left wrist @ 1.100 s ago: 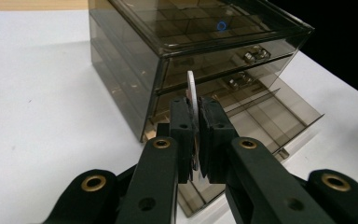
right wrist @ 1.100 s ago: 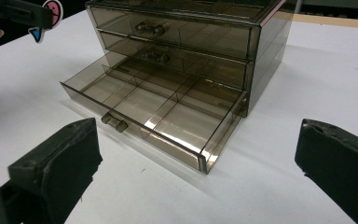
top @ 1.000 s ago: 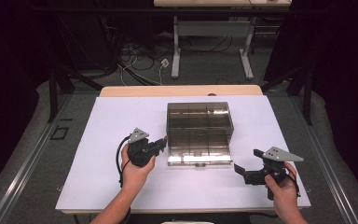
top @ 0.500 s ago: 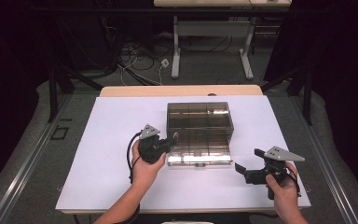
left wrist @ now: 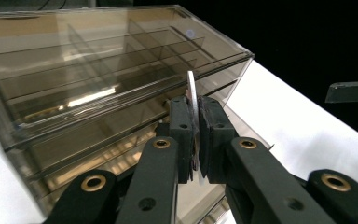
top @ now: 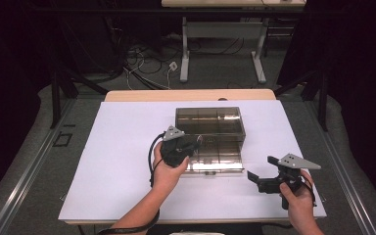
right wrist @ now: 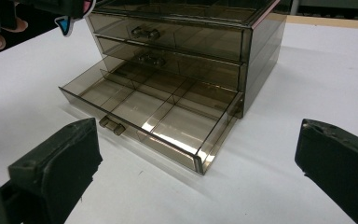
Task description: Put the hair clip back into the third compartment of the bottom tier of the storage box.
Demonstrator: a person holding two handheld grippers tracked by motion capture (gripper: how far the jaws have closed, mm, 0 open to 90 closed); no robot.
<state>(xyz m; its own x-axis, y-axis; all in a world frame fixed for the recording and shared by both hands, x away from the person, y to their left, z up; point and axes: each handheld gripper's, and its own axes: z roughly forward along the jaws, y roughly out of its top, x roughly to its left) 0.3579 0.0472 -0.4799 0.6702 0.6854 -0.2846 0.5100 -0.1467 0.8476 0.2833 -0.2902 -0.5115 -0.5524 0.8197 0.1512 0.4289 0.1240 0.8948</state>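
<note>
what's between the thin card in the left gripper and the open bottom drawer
Nothing visible. The left gripper pinches the thin card above the smoky drawer box, and the bottom drawer below is pulled out with bare compartments.

A lab: dark curtains [top: 24, 58], floor cables [top: 142, 58], white table [top: 117, 147].

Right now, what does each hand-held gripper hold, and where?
Left hand-held gripper pinches a thin flat sticker by its lower part. Right hand-held gripper holds nothing.
</note>
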